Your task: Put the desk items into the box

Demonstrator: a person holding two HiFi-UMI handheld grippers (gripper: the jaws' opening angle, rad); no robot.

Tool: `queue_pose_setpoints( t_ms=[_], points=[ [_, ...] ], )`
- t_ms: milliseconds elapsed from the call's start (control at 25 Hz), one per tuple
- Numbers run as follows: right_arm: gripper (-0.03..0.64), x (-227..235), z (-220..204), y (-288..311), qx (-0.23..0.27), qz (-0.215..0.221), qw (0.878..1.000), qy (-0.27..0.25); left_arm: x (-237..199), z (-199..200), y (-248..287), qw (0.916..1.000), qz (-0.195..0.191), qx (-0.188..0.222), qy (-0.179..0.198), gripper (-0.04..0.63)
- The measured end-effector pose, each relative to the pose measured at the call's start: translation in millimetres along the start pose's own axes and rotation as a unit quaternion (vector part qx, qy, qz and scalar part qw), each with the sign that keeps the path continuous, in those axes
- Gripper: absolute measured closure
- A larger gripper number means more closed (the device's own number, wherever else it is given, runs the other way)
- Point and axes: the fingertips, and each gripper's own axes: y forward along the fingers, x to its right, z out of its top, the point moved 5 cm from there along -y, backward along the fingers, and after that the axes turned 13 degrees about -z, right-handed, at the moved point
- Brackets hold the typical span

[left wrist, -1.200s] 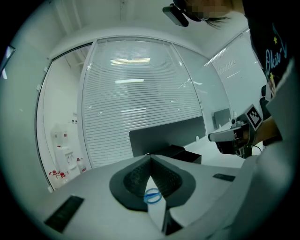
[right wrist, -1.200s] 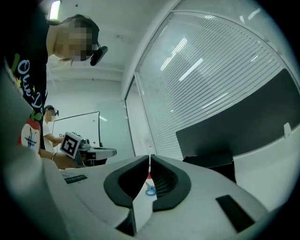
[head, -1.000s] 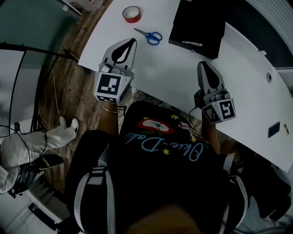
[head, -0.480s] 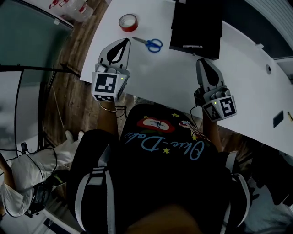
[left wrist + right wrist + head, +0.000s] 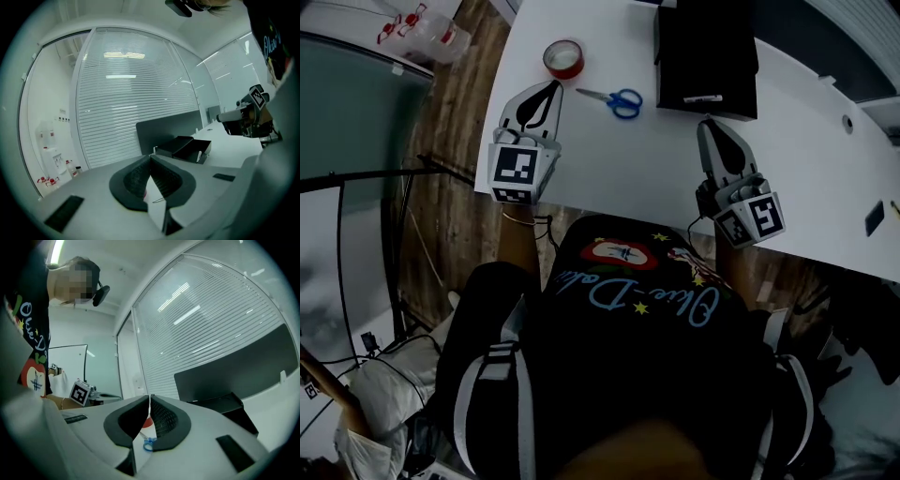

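**A:** A white desk over a wood floor, with slatted blinds behind glass at the far side. What is out on it?

**B:** A red tape roll, blue-handled scissors, and a black box at the far edge with its lid open. Neither item is in the box yet.

**A:** And the claws?

**B:** The left gripper has its jaws pressed together at the tips with nothing between them. The right gripper is the same, closed and empty.

**A:** Which one should go for the scissors?

**B:** The left, I'd judge. The scissors lie just to the right of its tip, between the two grippers. The right gripper's tip is well apart from them and sits just short of the box.

**A:** How do they lie?

**B:** Flat, with the long axis running across the desk, nearly crosswise to the left gripper's line. The blades point left toward that gripper and the tape. The blue loops face right, toward the box side.

**A:** So the approach?

**B:** The jaws would have to spread first, then come in across the blades from the near side. The tape sits just beyond the left tip, so it looks just as handy a first pick.
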Motion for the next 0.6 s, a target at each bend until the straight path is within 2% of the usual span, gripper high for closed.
queue_pose_setpoints(
  t_ms=[600],
  points=[
    [0.592,-41.4,-6.9,28.9,-0.004,-0.042,0.999,-0.018,-46.0,-32.2,17.6,0.9971,-0.073,-0.019,0.008,0.558]
  ],
)
